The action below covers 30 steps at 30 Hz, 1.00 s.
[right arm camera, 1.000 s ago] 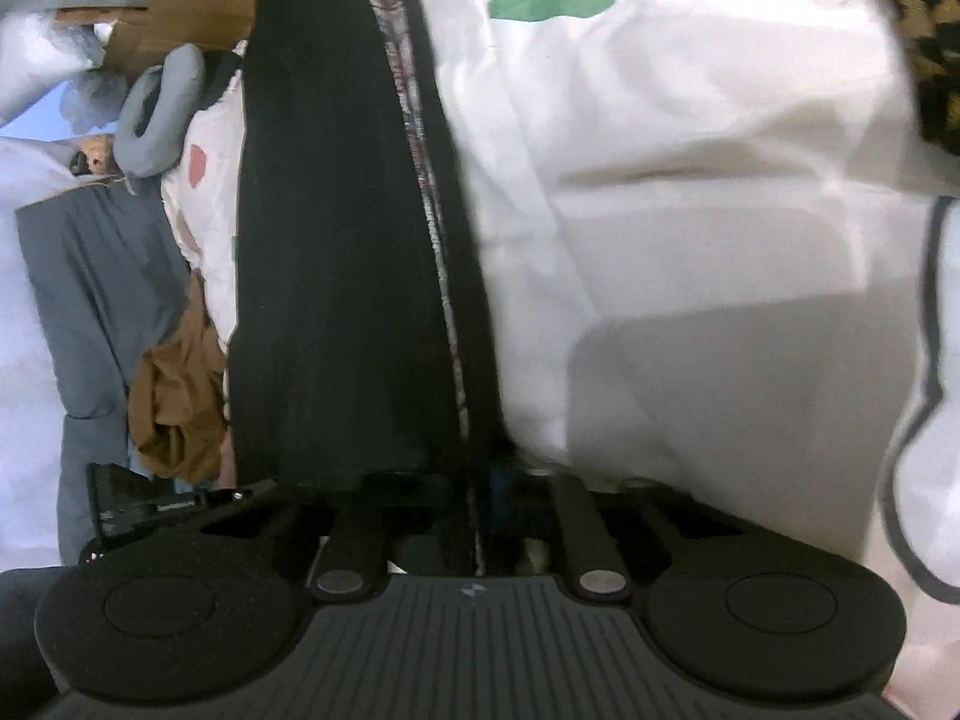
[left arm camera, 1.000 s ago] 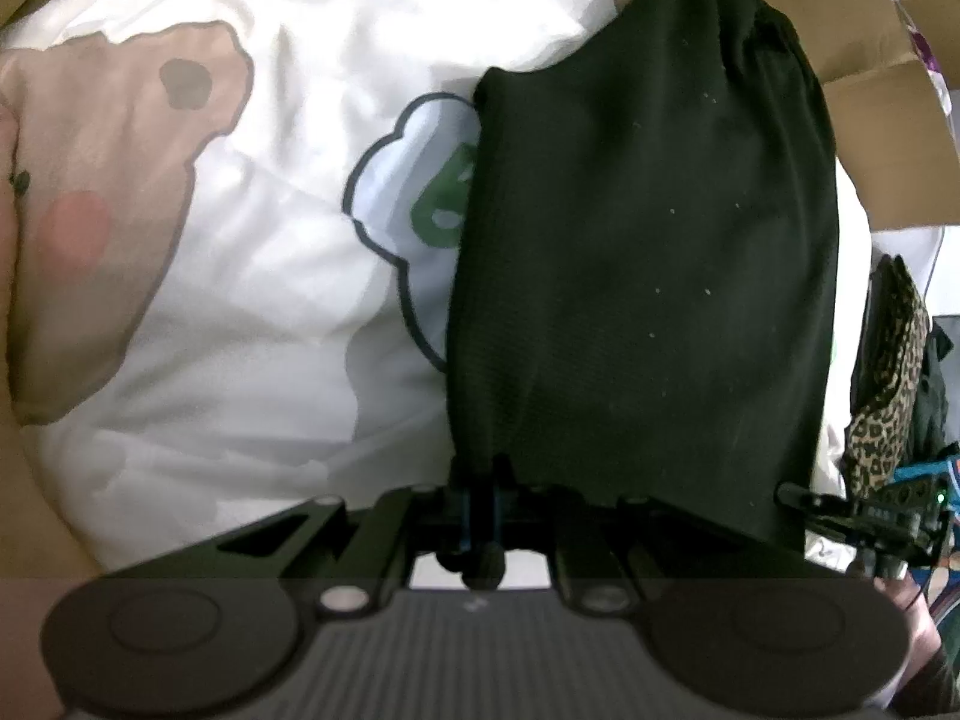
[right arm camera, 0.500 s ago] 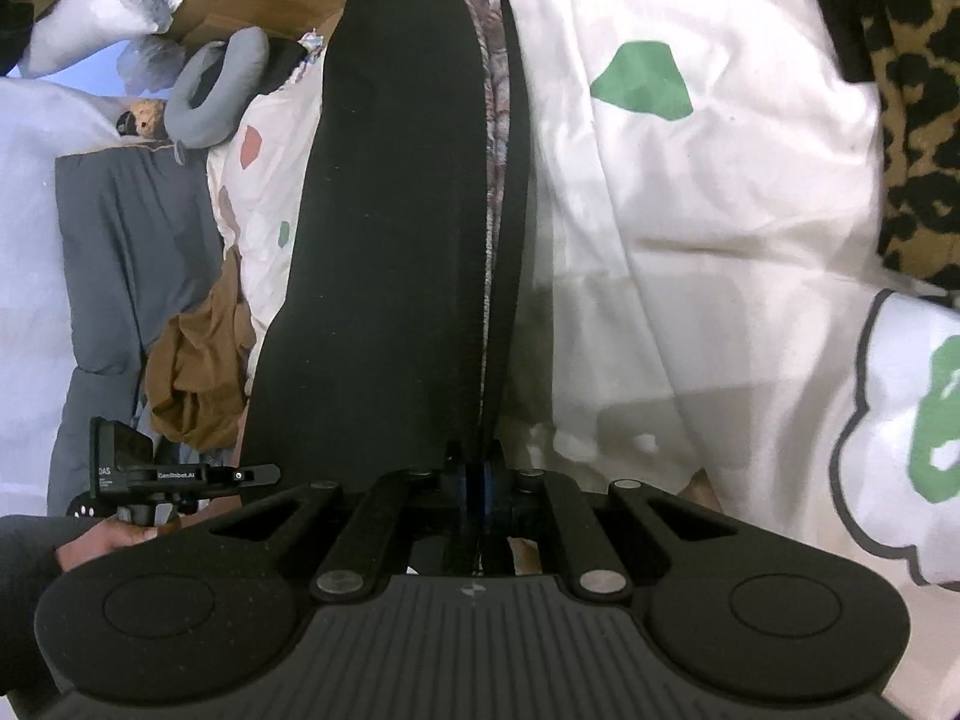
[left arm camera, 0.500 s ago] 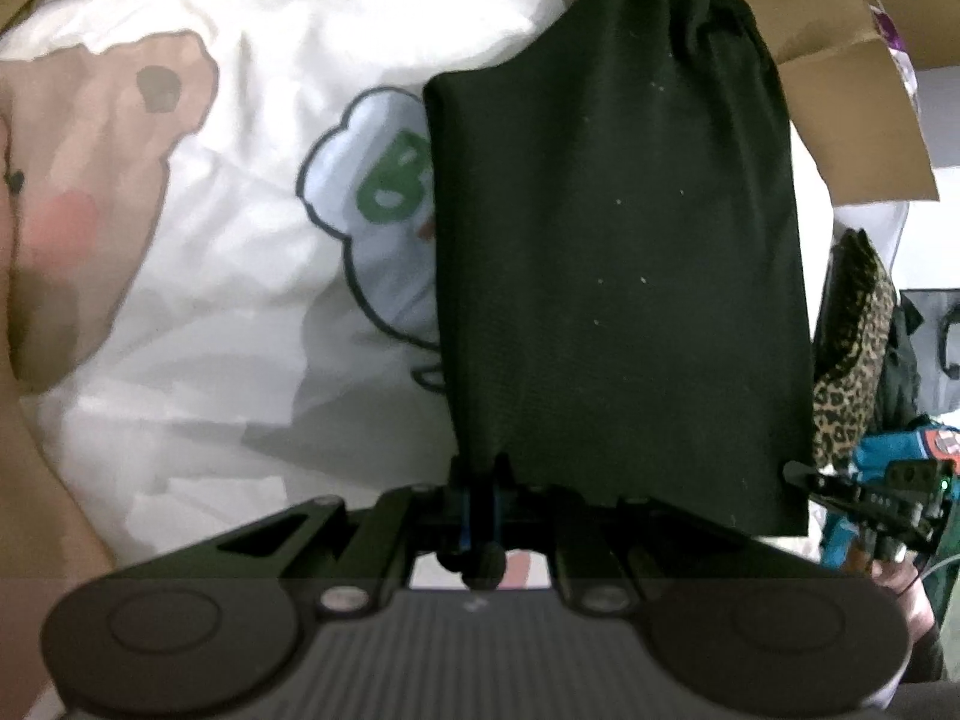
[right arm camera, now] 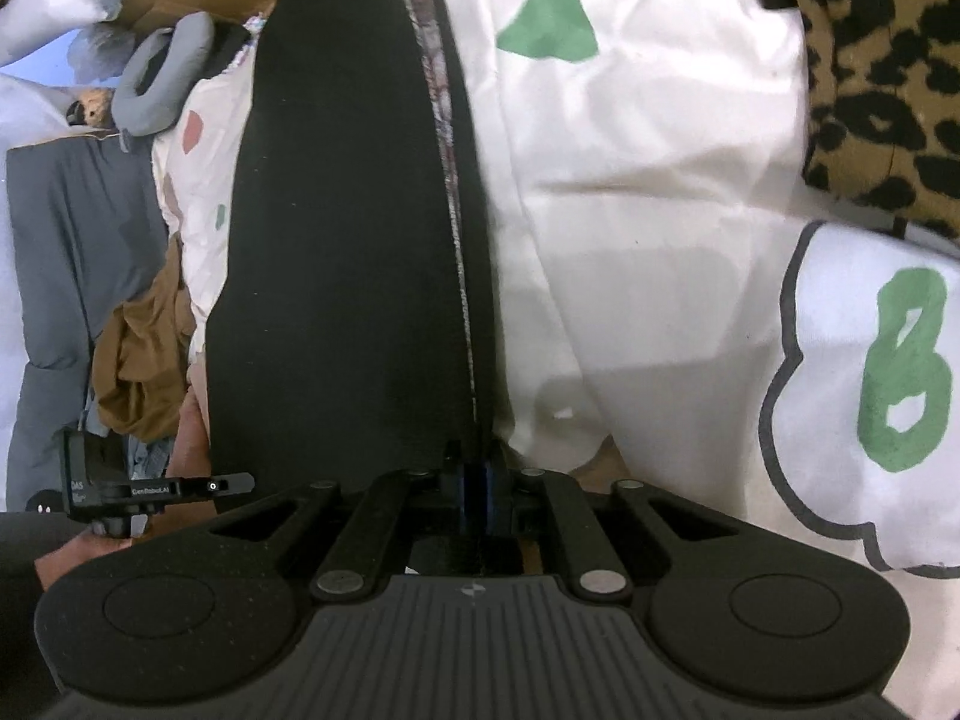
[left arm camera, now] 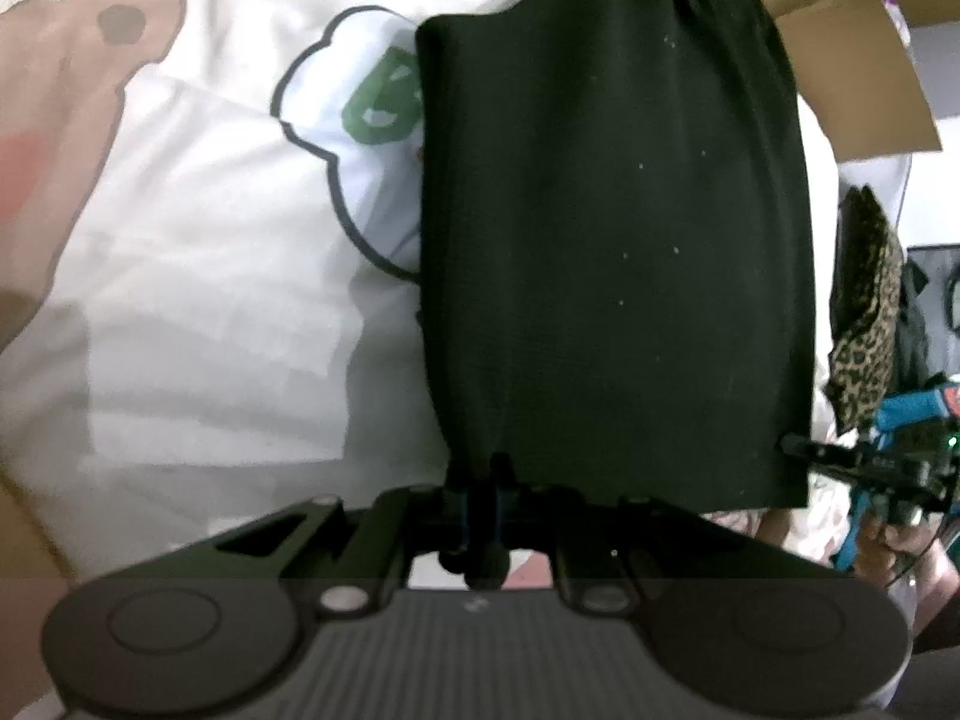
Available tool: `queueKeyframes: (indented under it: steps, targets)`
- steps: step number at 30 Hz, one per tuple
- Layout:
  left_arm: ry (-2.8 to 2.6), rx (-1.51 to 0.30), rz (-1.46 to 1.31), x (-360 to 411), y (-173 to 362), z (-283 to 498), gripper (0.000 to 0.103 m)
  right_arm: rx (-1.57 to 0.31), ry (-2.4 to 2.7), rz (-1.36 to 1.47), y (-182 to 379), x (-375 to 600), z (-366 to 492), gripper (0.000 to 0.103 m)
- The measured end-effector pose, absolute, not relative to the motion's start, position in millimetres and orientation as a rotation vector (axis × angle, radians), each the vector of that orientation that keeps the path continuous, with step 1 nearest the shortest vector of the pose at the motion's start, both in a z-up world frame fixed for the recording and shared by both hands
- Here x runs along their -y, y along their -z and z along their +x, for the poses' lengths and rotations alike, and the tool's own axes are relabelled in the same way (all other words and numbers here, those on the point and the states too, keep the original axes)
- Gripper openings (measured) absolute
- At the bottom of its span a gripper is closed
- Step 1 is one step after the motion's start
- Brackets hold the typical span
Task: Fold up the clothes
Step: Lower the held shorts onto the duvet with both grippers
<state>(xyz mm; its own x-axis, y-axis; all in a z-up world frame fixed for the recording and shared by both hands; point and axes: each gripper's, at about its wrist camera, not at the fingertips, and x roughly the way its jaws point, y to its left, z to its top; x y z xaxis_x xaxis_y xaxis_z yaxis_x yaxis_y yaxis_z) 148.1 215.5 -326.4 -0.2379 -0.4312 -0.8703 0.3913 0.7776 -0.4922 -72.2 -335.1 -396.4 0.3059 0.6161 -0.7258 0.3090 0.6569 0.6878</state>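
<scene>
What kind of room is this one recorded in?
Probably a bedroom: a white cartoon-print bed cover lies under the black garment, with a leopard-print garment and cardboard box beside it.

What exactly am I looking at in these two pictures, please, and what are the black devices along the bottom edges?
Those are handheld two-finger grippers, one in each of a person's hands, and each carries a wide-angle camera that looks along its fingers.

In the left one's view, the left gripper pinches the near corner of a black garment; its jaws have just been opening slightly, with the cloth between them. The right gripper's tool shows at the edge.

In the right one's view, the right gripper is shut on another edge of it, seen edge-on.

Below lies a white bedcover with green prints. A leopard-print garment, brown clothing and a cardboard box lie around.
</scene>
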Motion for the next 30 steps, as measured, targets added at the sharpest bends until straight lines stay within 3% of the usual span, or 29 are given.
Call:
queueKeyframes:
  steps: [2, 3, 6, 9, 13, 16, 17, 18, 19, 30]
  targets:
    - [0.766, -1.642, -0.032, -214, 327, 140, 0.021, -1.290, -0.246, 0.895, 399, 335, -72, 0.009]
    - [0.766, -1.644, -0.037, -209, 327, 130, 0.022, -1.291, -0.249, 0.899, 400, 336, -72, 0.019]
    - [0.767, -1.633, -0.052, -212, 327, 130, 0.023, -1.292, -0.266, 0.906, 402, 336, -73, 0.029]
    - [0.779, -1.621, -0.082, -217, 327, 130, 0.027, -1.293, -0.283, 0.908, 402, 334, -75, 0.033]
    - [0.810, -1.622, -0.148, -225, 333, 128, 0.025, -1.288, -0.284, 0.898, 405, 327, -75, 0.034]
    - [0.815, -1.626, -0.155, -232, 336, 128, 0.009, -1.281, -0.276, 0.894, 406, 323, -75, 0.032]
    - [0.812, -1.634, -0.164, -234, 335, 128, 0.007, -1.281, -0.274, 0.886, 405, 322, -75, 0.029]
    - [0.808, -1.638, -0.162, -239, 334, 124, 0.007, -1.281, -0.273, 0.879, 405, 321, -75, 0.011]
    - [0.805, -1.643, -0.158, -243, 332, 120, 0.006, -1.281, -0.271, 0.871, 405, 319, -75, 0.005]
    - [0.807, -1.636, -0.126, -268, 258, 142, 0.006, -1.218, -0.329, 0.833, 346, 328, -73, 0.003]
